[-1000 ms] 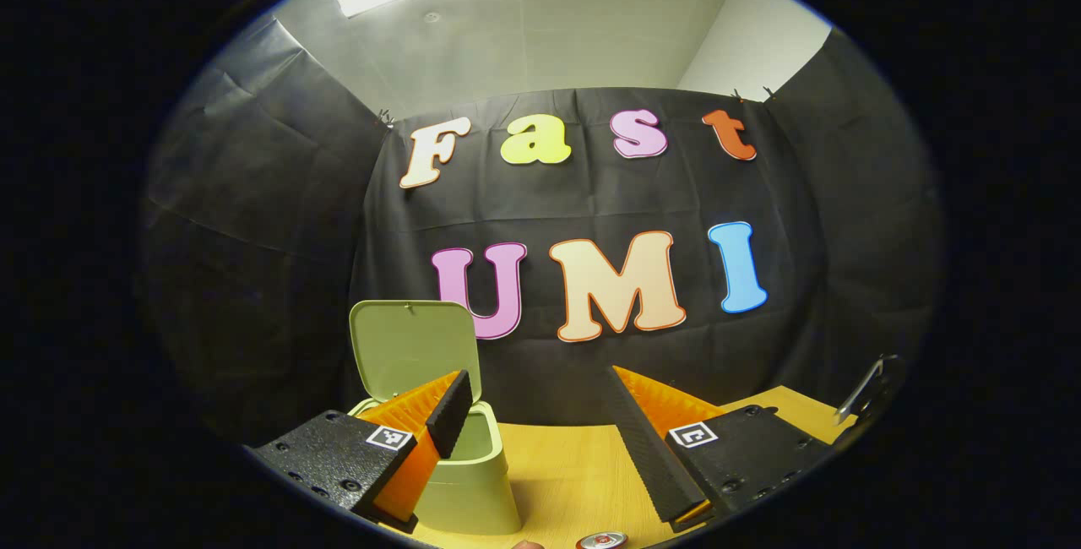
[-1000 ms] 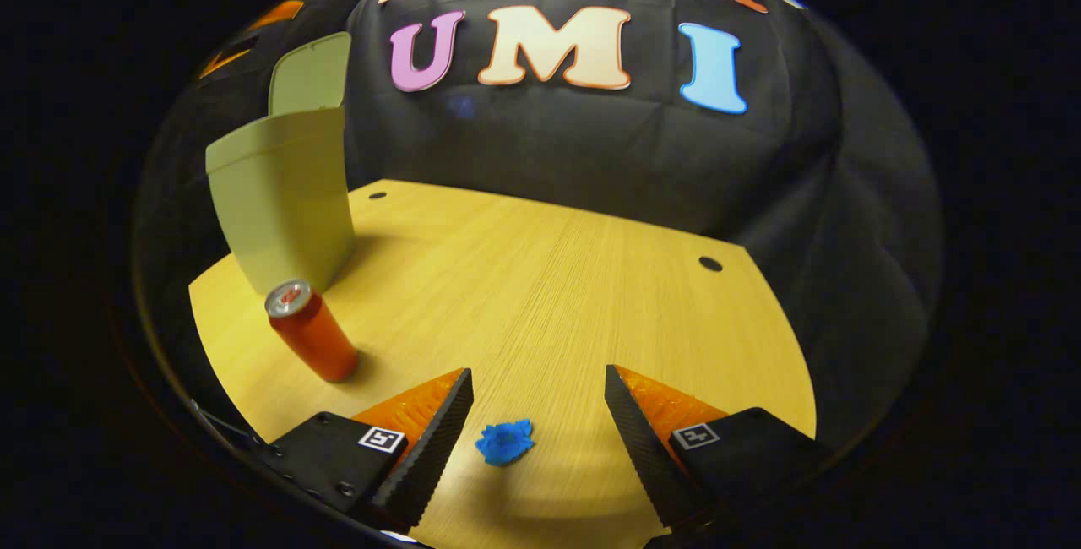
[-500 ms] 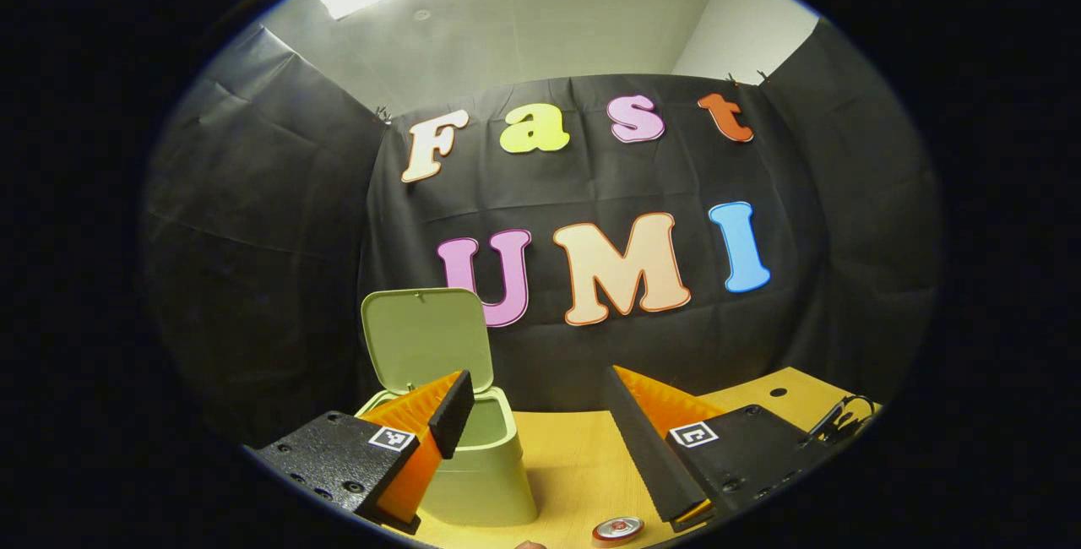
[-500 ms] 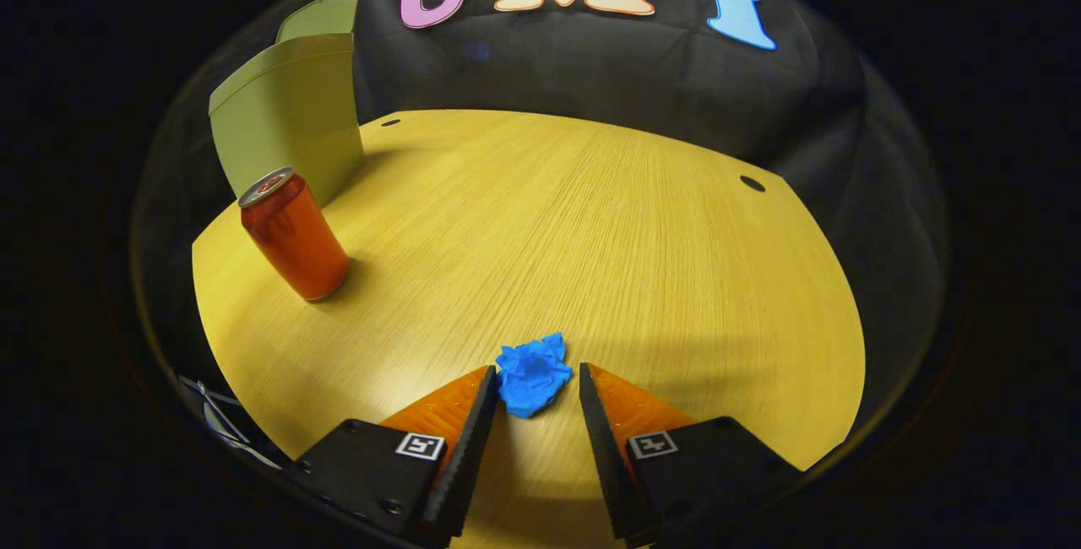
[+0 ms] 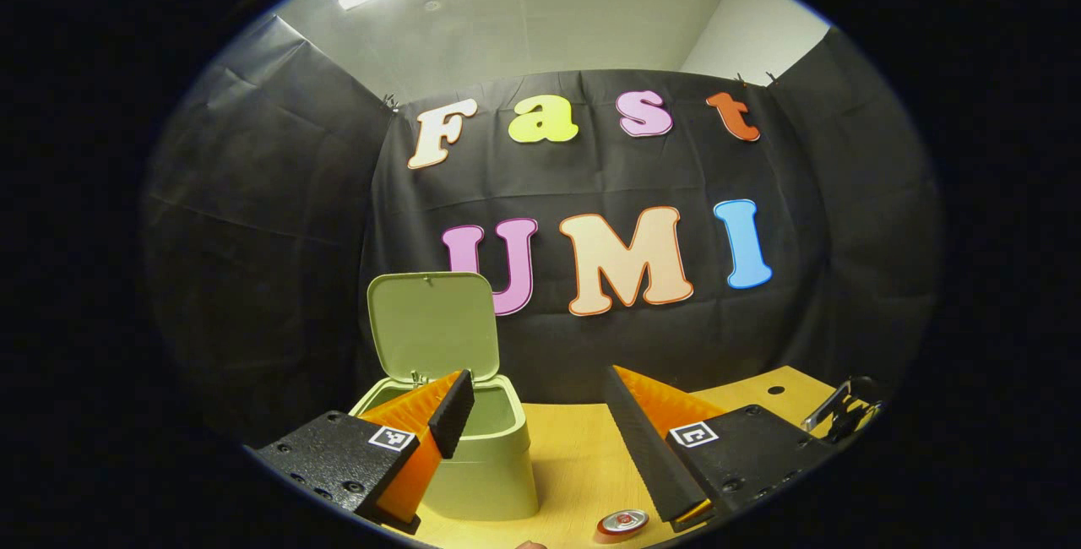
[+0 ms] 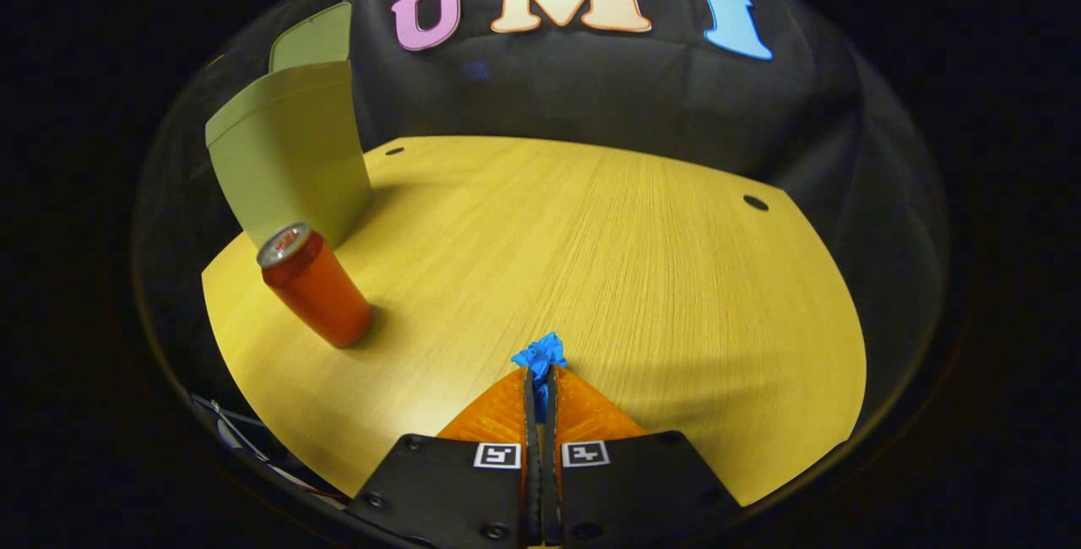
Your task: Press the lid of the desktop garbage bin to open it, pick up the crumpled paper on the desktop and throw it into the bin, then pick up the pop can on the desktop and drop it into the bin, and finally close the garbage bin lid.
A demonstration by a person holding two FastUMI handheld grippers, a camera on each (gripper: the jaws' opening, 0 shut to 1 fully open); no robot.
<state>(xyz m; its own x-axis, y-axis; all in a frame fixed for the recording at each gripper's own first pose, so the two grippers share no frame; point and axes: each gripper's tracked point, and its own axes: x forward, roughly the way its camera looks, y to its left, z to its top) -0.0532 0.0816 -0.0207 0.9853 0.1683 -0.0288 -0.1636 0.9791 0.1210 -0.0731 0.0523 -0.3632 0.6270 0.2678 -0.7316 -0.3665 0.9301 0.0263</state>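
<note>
And the right gripper [image 6: 540, 380] has its two fingers pressed close together, pinching the crumpled blue paper ball [image 6: 540, 356] between them, with a tuft of it poking out past the fingertips, low over the near part of the yellow wooden desktop [image 6: 642, 262]. Off toward the desktop's left edge, the upright red pop can with the silver top [image 6: 314, 285] stands just in front of the pale green plastic desktop bin [image 6: 291, 156], close beside it; whether they touch cannot be told. The bin's hinged green lid [image 6: 314, 35] stands raised behind its body, near the far left corner.

Over to the left gripper [image 5: 530, 397]: its fingers are spread wide with nothing between them, held above the desktop [image 5: 574, 464]. The bin [image 5: 481, 464] sits behind its left finger, mouth open, lid [image 5: 432, 325] tipped up against the black cloth wall. The can top [image 5: 622, 522] peeks in at the bottom edge, just by the right finger.
</note>
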